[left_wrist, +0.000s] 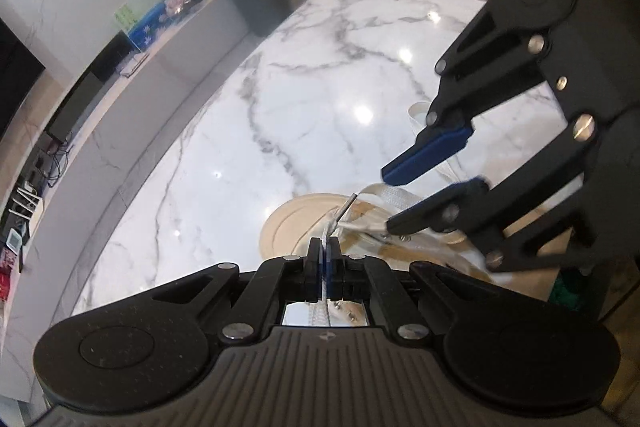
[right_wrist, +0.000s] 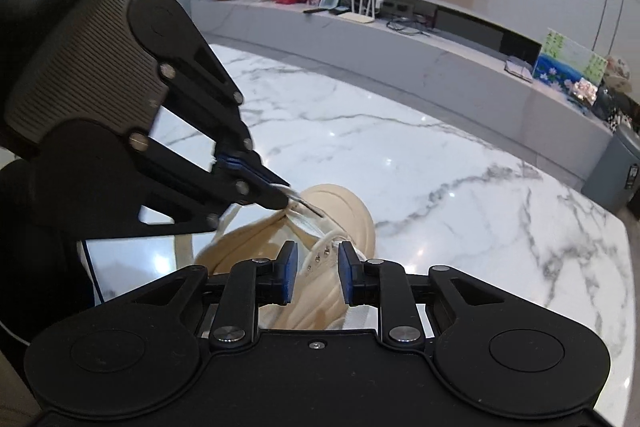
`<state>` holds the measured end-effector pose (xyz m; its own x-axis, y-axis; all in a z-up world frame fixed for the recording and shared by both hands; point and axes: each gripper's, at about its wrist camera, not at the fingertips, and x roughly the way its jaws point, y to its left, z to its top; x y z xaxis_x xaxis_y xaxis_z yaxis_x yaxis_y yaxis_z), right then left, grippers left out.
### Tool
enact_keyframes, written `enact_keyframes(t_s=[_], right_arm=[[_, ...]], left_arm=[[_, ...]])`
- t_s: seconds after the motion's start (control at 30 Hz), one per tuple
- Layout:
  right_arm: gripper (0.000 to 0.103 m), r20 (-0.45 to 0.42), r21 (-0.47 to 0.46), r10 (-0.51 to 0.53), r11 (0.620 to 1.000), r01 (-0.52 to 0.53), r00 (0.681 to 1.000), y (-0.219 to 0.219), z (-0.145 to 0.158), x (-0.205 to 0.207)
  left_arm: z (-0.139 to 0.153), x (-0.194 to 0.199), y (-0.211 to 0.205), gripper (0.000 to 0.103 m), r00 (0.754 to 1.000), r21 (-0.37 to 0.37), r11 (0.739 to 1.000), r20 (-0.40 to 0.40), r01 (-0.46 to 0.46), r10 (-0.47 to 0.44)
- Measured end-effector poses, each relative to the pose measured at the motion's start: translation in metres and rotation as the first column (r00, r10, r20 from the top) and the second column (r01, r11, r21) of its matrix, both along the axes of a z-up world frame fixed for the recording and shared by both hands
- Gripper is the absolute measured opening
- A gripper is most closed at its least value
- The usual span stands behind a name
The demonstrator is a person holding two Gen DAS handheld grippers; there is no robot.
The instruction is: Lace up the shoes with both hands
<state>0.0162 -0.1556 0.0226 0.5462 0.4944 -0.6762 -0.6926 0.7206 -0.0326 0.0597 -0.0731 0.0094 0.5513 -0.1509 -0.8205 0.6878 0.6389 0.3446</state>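
Cream shoe (right_wrist: 320, 223) on our marble table (right_wrist: 460, 155); above it, our left gripper (left_wrist: 325, 250) clamps white lace (left_wrist: 326, 227), right gripper (right_wrist: 314, 277) parted, empty.

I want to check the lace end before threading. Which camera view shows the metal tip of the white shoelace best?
The left wrist view: the thin metal tip of the white shoelace shows sharply against the cream leather shoe. The right wrist view shows it only as a blurred streak.

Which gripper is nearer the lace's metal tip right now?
Left. The left gripper is shut on the lace just behind its metal tip; the right gripper stands open beside it, off the tip.
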Motion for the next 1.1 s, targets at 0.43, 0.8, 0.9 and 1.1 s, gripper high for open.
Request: enact_keyframes(t_s=[0.43,0.8,0.9,1.1], right_arm=[[0.003,-0.057,0.030,-0.018,0.999,0.020,0.998,-0.005,-0.021,0.020],[0.003,-0.080,0.058,-0.042,0.997,0.047,0.996,-0.019,-0.029,0.027],[0.003,-0.084,0.059,-0.048,0.997,0.053,0.995,-0.022,-0.030,0.026],[0.003,-0.084,0.071,-0.048,0.996,0.054,0.995,-0.025,-0.031,0.026]], left_arm=[[-0.018,-0.003,-0.007,0.001,0.997,0.162,0.984,-0.051,0.072,-0.065],[-0.035,0.006,-0.019,0.001,0.996,0.243,0.966,-0.055,0.087,-0.076],[-0.037,0.007,-0.021,0.001,0.995,0.258,0.961,-0.064,0.094,-0.080],[-0.040,0.006,-0.024,0.001,0.994,0.281,0.954,-0.076,0.103,-0.085]])
